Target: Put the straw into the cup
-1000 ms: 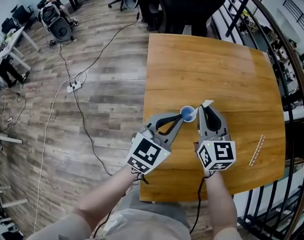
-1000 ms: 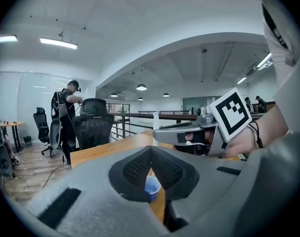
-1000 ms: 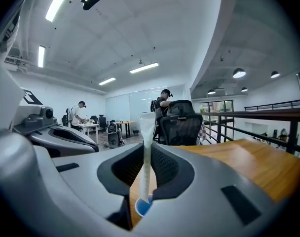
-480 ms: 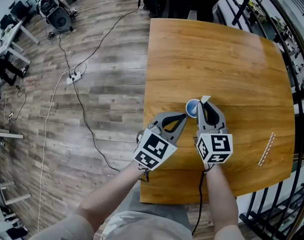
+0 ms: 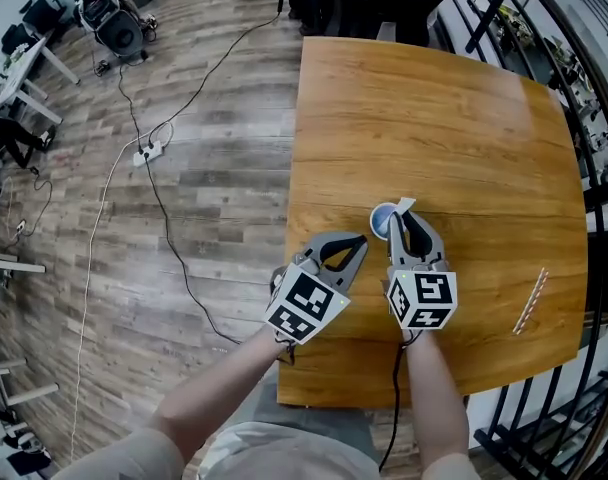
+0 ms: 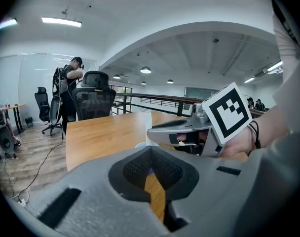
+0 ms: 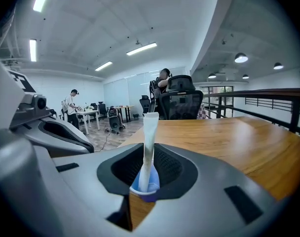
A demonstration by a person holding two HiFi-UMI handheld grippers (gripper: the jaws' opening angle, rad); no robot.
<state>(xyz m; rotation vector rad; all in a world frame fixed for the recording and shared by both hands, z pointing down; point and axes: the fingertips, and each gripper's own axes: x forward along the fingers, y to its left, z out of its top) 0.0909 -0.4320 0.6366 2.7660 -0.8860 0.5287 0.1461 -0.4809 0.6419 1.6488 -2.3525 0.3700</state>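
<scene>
The white wrapped straw (image 7: pixel 150 132) stands with its lower end inside the blue cup (image 7: pixel 144 189), so the insertion looks done and only the release is left. The right claw (image 5: pixel 404 214), just beside the cup, seems clamped on the straw's upper part, though how firmly is unclear. The left claw (image 5: pixel 358 239), near the cup, is closed on nothing. A striped straw (image 5: pixel 531 301) lies on the desk (image 5: pixel 434 118), well right of the cup.

so the right gripper's grey tongs (image 7: pixel 149 149) are pinched onto a white paper-wrapped straw (image 7: pixel 150 127), which stands a bit tilted in a little blue plastic cup (image 7: pixel 144 191) sitting on the orange-brown wooden surface (image 7: pixel 229 132) right at the tips
</scene>
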